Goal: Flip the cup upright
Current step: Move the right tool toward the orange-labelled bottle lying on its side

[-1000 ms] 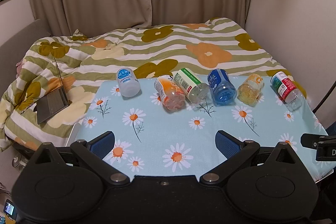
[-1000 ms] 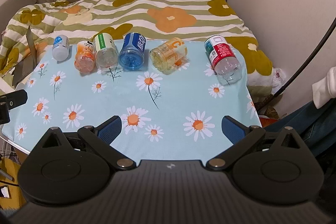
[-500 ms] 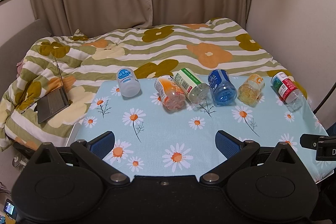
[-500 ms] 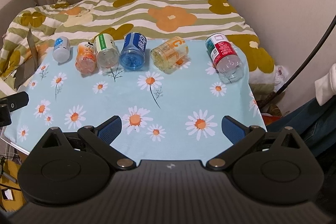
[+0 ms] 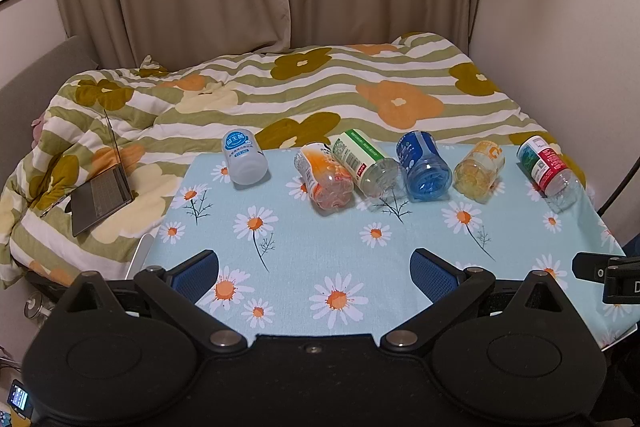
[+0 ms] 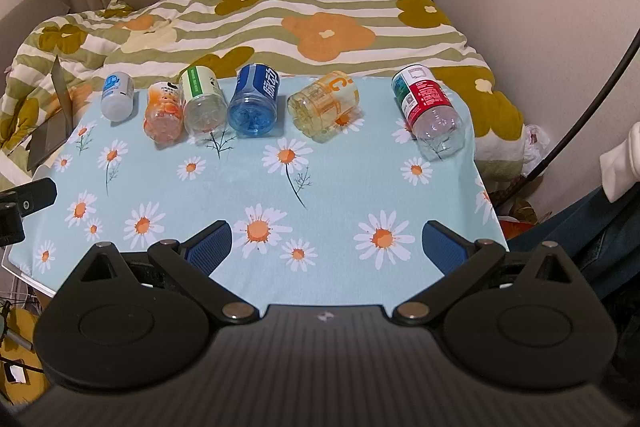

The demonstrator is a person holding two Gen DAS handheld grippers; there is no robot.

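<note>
Left wrist view: the left claw is held wide apart and empty above the near edge of the worktop, which is covered with a pale blue daisy cloth. Six cut-bottle cups are laid on their sides in a row along the far edge — none is upright. From left to right they are seen as the white cup, the orange cup, the green-labelled cup, the blue cup, the yellow cup and the red-labelled cup. The orange and green-labelled cups are touching; the white cup is set apart at the left end, the red-labelled cup apart at the right corner.

In the right wrist view the right claw is likewise spread wide, with nothing between its pads, well short of the row. The same cups are shown with their clear bases turned toward the camera — the blue cup near the middle, the red-labelled cup nearest the right edge. Behind the worktop a bed with a striped flowered quilt is seen, and a laptop is left half open on it.
</note>
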